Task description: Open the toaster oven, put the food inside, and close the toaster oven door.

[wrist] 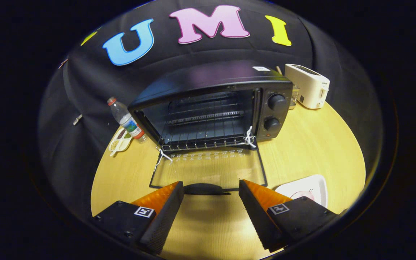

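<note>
A black toaster oven point(215, 101) stands on the round wooden table point(312, 148), its glass door point(208, 169) folded down flat toward me. The door's dark handle point(204, 189) lies just ahead of my fingertips, between them but untouched. Inside, the wire rack point(204, 139) is bare. My gripper point(211, 191) is open, with nothing between its fingers. A white plate point(311, 187) holding something pinkish sits right of the door, partly hidden behind my right finger point(262, 209).
A white pop-up toaster point(307, 86) stands behind the oven on the right. A plastic water bottle point(126, 119) and a small patterned dish point(120, 141) sit left of the oven. White strings hang at both door hinges.
</note>
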A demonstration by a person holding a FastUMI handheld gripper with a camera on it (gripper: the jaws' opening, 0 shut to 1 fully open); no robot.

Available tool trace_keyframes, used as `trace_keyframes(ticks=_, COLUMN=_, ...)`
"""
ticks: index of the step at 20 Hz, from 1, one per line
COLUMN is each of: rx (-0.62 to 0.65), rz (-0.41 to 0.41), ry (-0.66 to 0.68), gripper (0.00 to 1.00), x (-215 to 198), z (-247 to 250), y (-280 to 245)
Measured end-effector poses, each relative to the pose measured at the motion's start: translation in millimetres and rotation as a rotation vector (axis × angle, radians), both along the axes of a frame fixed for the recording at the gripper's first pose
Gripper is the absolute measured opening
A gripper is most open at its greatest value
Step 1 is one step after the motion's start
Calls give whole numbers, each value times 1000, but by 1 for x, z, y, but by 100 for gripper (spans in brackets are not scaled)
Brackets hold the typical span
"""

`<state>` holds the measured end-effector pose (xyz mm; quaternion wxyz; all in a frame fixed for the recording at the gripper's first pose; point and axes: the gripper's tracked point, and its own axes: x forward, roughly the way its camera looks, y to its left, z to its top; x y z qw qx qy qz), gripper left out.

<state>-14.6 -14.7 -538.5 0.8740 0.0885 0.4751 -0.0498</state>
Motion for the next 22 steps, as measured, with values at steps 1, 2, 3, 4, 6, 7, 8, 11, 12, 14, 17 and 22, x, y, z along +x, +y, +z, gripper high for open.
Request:
trace_keyframes(ticks=1, rx=6, rz=-7, ry=-19, gripper=99, x=2, z=12, y=-17)
trace_keyframes(ticks=2, rx=-1, rz=-10, ry=-29, gripper=99, x=-2, z=22, y=-38)
trace_keyframes(ticks=3, rx=-15, rz=-14, ry=-33, gripper=99, x=-6, z=29, y=-63)
trace_keyframes(ticks=4, rx=-26, rz=-5, ry=-14, gripper=99, x=-14, z=32, y=-88)
trace_keyframes(ticks=6, rx=-60, rz=18, ry=70, gripper=99, x=-40, z=25, y=-135)
trace_keyframes(ticks=7, rx=-87, rz=26, ry=114, gripper=99, x=-53, z=18, y=-156)
trace_keyframes(ticks=8, rx=-116, rz=34, ry=158, gripper=99, x=-68, z=12, y=-176)
trace_keyframes(ticks=11, rx=-130, rz=9, ry=256, gripper=81, x=-98, z=-17, y=-214)
trace_keyframes(ticks=12, rx=-119, rz=-8, ry=280, gripper=81, x=-104, z=-27, y=-220)
trace_keyframes(ticks=14, rx=-110, rz=-30, ry=323, gripper=81, x=-112, z=-46, y=-232)
trace_keyframes(ticks=17, rx=-103, rz=-19, ry=350, gripper=81, x=-113, z=-63, y=-242)
trace_keyframes(ticks=22, rx=-98, rz=-2, ry=402, gripper=58, x=-118, z=-79, y=-247)
